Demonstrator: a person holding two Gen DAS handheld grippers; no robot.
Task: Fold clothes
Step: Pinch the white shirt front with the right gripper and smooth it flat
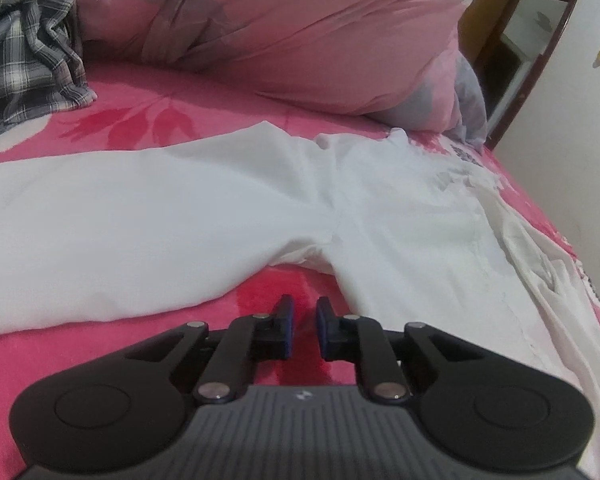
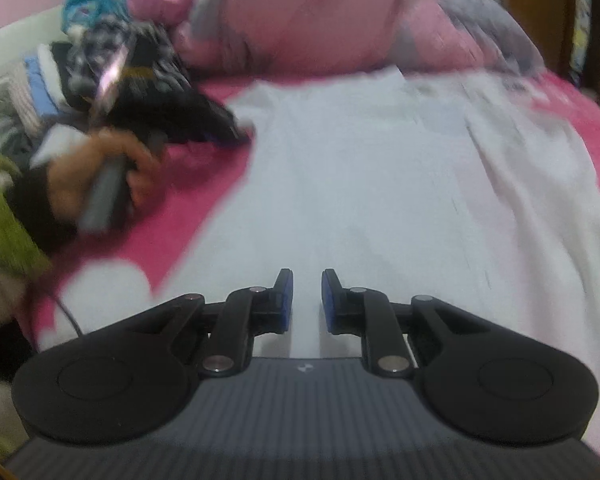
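Observation:
A white garment point(image 1: 204, 208) lies spread flat on the pink bed sheet point(image 1: 140, 112), with a seam running down its middle. My left gripper point(image 1: 304, 312) hovers low over bare sheet just short of the garment's near edge; a narrow gap shows between its blue pads and nothing is in it. In the blurred right wrist view the same white garment point(image 2: 372, 168) fills the centre. My right gripper point(image 2: 307, 280) sits above it, narrowly open and holding nothing. A hand point(image 2: 100, 176) at the left holds the other gripper's handle beside the garment's left edge.
A crumpled grey plaid shirt point(image 1: 24, 40) lies at the far left of the bed. A bunched pink duvet point(image 1: 280, 28) lies behind the garment. A wood-framed mirror point(image 1: 532, 52) and white wall stand past the bed's right edge. Mixed clothes point(image 2: 100, 48) are piled far left.

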